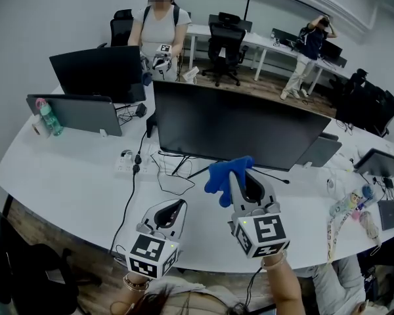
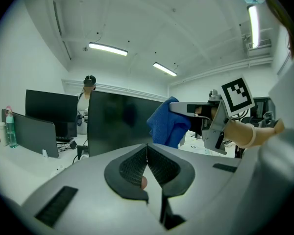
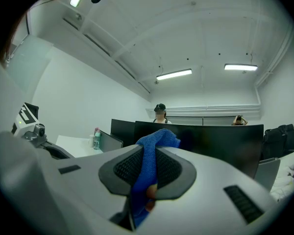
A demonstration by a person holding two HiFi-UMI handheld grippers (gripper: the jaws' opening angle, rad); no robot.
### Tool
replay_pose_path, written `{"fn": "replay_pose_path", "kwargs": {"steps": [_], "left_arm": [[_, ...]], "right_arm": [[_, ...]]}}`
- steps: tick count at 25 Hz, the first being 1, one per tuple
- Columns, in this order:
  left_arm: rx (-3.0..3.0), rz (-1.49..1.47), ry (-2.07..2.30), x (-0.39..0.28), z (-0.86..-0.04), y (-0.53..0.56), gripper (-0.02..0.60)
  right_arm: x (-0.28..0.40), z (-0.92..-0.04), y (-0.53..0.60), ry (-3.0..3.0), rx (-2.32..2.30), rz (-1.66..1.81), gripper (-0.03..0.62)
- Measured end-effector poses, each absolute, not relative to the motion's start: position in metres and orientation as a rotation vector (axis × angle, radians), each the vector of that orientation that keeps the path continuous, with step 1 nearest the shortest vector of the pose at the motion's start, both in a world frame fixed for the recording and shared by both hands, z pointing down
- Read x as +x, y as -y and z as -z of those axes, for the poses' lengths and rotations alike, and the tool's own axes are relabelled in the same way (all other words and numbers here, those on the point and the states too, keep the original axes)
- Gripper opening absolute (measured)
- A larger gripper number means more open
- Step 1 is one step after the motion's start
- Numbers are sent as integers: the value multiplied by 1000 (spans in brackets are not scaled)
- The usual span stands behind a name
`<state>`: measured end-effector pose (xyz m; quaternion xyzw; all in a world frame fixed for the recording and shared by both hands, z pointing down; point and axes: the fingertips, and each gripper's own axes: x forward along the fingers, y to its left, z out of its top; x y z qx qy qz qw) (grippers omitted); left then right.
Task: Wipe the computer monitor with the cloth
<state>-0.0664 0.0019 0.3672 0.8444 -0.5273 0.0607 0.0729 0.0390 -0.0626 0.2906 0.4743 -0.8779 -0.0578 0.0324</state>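
Right gripper (image 1: 243, 179) clamps a blue cloth (image 1: 220, 178) near the dark monitor (image 1: 249, 126) — left gripper (image 1: 178, 207), jaws pressed together on nothing, hangs to its left.

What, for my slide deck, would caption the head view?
Right hand-held gripper holds a blue cloth in front of the dark monitor; left hand-held gripper shut, empty.

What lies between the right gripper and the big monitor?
Only the blue cloth, clamped in the right gripper and sticking out toward the monitor. The head view shows this; whether cloth and monitor touch is unclear.
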Motion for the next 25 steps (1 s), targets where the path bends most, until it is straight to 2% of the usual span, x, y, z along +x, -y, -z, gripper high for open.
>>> {"fn": "replay_pose_path", "kwargs": {"steps": [25], "left_arm": [[2469,-179,1697,-33,-373,-12,12]], "right_arm": [[86,-341,35,2676,1371,107,66]]}}
